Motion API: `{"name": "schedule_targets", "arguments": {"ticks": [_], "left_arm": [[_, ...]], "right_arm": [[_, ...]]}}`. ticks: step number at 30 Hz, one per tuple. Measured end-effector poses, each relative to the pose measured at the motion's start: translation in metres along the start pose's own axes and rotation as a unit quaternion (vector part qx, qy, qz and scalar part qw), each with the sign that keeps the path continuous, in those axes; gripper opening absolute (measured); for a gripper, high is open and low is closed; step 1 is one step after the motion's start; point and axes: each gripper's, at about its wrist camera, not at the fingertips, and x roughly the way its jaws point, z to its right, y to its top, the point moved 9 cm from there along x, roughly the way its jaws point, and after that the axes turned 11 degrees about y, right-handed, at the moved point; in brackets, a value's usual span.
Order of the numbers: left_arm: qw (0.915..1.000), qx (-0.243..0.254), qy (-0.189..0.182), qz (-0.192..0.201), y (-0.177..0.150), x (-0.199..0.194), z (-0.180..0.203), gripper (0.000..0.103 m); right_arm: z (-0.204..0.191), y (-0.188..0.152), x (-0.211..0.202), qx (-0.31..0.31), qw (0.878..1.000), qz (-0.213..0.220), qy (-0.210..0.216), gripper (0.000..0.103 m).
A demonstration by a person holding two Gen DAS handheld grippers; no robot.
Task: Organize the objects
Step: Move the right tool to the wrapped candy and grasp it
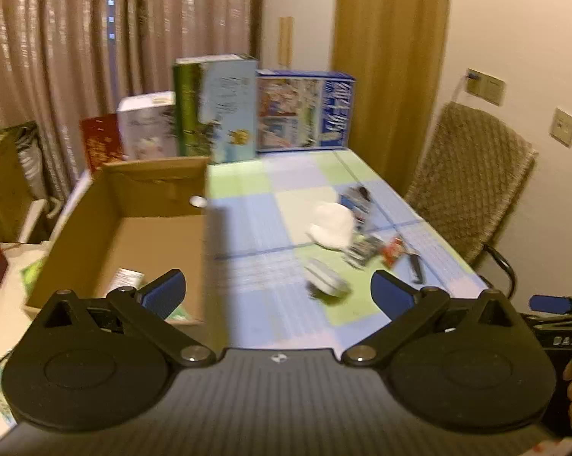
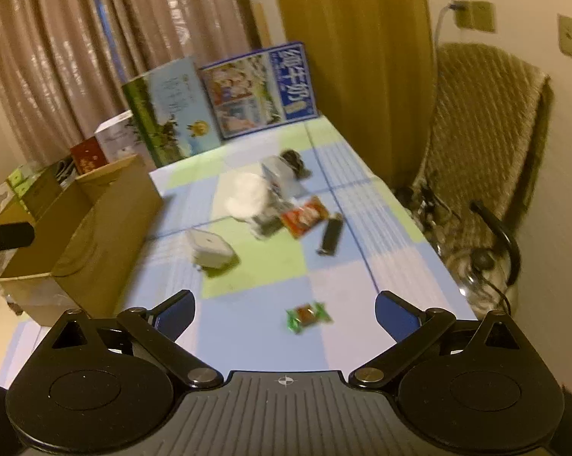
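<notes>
Green wrapped candy, lower centre: light, crinkly; pinch its middle. Both tongs stand wide, empty.

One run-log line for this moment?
left gripper: open, empty | right gripper: open, empty | cardboard box: left of loose items | green candy: on table

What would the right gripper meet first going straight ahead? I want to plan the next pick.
Probably the green candy wrapper, lying on the tablecloth just ahead of the open right gripper; blur makes depth unsure.
</notes>
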Motion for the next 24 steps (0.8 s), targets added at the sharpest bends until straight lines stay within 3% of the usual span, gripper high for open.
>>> {"name": "schedule_targets", "arguments": {"ticks": [8,24], "left_arm": [[0.9995,0.014,-0.005,-0.029,-0.034,0.009,0.036,0.102],[0.9973,0.026,-0.007,-0.069,-0.065,0.047,0.052,0.102]], "right_arm": [[0.017,-0.01,0.003,-0.005,1.0,-0.005,-0.002,0.097],[0.024,-0.029,0.079,-0.059,0.996,-0.062,-0.009,0.069]]}}
